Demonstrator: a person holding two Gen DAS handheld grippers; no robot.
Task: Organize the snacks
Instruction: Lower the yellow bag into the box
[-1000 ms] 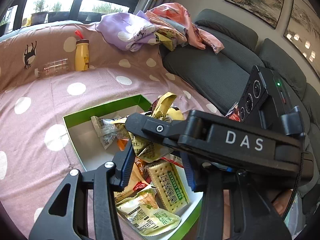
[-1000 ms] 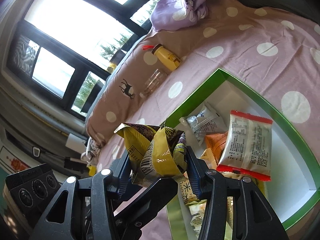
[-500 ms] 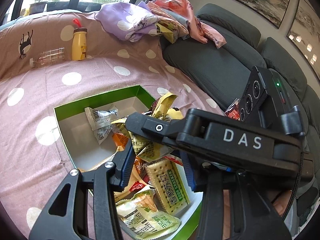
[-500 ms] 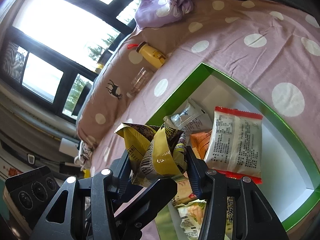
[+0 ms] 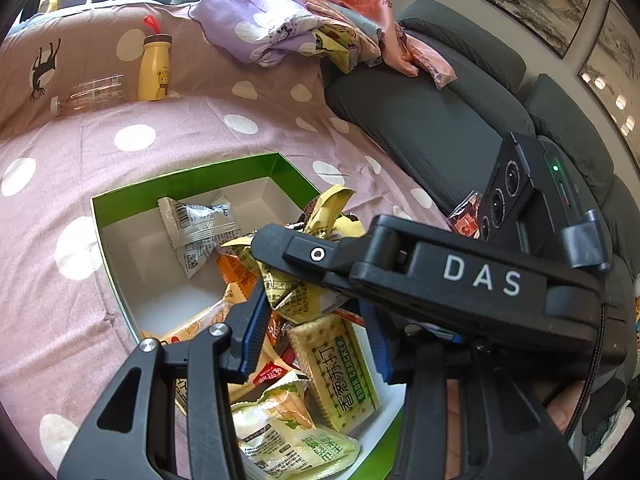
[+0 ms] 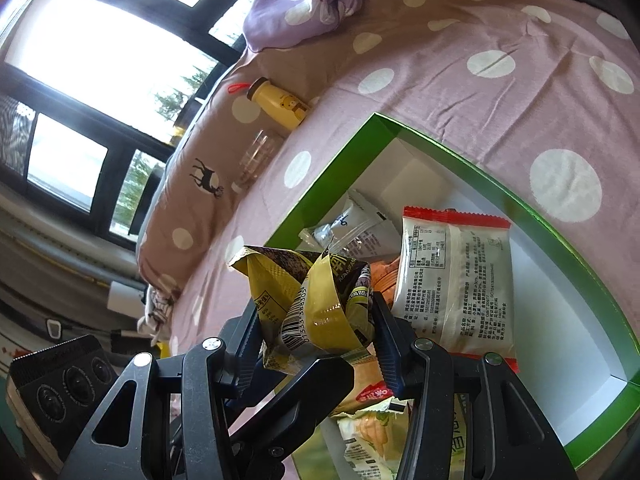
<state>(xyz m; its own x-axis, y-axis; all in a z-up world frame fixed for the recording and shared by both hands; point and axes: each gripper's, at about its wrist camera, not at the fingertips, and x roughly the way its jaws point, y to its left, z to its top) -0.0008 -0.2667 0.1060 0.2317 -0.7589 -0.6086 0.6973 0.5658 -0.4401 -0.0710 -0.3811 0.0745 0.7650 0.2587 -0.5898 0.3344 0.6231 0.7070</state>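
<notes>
Pink bedding with white polka dots [image 5: 168,148] covers the sofa, and on it sits an open cardboard box with green walls and a white floor [image 5: 188,178], part-filled with snack packets. Both grippers meet over it: the right gripper [image 6: 316,328] has its jaws clamped narrow on a crumpled yellow foil snack packet [image 6: 312,304], held just above the box. From the left wrist view, the left gripper [image 5: 316,336] also seems to pinch the packet's lower corner, though I cannot tell for sure. Below lie a soda cracker pack with green lettering [image 5: 340,372] and a silver-white sachet [image 5: 200,228]. Against the far cushion stands a yellow bear-print bottle [image 5: 154,68] beside a clear plastic bottle lying down [image 5: 90,94].
</notes>
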